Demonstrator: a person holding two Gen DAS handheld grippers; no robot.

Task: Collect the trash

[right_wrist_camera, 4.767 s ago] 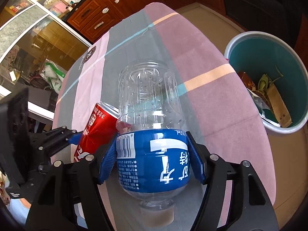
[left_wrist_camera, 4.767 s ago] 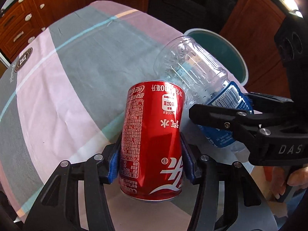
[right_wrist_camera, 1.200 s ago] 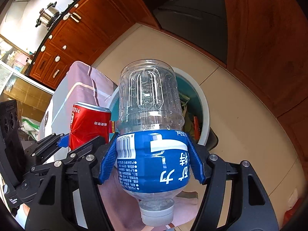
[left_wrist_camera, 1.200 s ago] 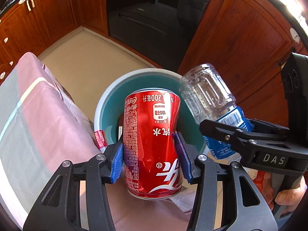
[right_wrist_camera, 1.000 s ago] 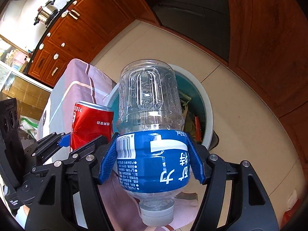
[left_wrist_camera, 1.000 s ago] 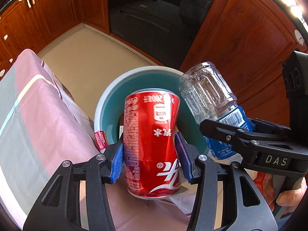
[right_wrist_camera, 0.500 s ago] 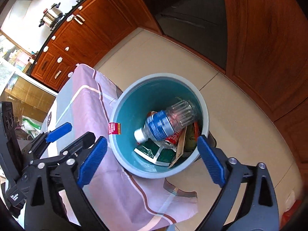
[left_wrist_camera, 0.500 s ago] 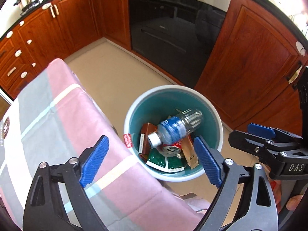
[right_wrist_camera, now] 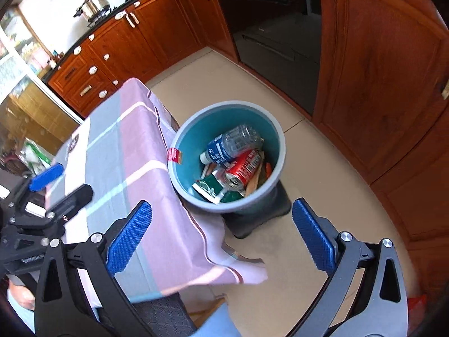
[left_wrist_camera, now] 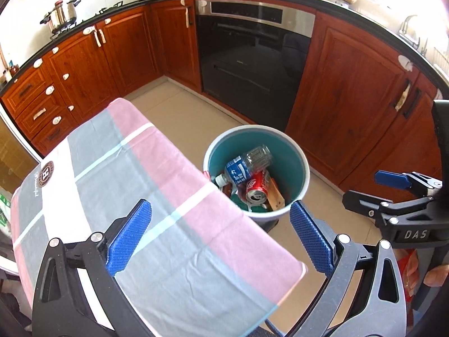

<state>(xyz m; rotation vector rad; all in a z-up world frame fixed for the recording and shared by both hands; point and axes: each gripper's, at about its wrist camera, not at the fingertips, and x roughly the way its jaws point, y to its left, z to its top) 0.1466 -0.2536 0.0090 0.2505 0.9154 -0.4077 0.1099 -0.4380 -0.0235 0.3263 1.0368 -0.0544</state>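
A teal bin (left_wrist_camera: 294, 151) (right_wrist_camera: 196, 199) stands on the floor by the table's far end. Inside lie a clear bottle with a blue label (left_wrist_camera: 247, 163) (right_wrist_camera: 230, 143) and a red can (left_wrist_camera: 256, 186) (right_wrist_camera: 242, 167) on other litter. My left gripper (left_wrist_camera: 220, 237) is open and empty, high above the table edge. My right gripper (right_wrist_camera: 221, 237) is open and empty, above the bin's near side. The right gripper also shows in the left wrist view (left_wrist_camera: 393, 191), and the left gripper in the right wrist view (right_wrist_camera: 53, 185).
A table with a pink, grey and white cloth (left_wrist_camera: 126, 196) (right_wrist_camera: 118, 168) lies at left. Wooden cabinets (left_wrist_camera: 350, 98) and a black oven (left_wrist_camera: 247, 64) ring the tiled floor (right_wrist_camera: 322, 182). The bin sits on a dark base (right_wrist_camera: 258, 216).
Both grippers opened and dropped the can and the bottle into the bin. Both have since pulled up and back, so the bin looks smaller.
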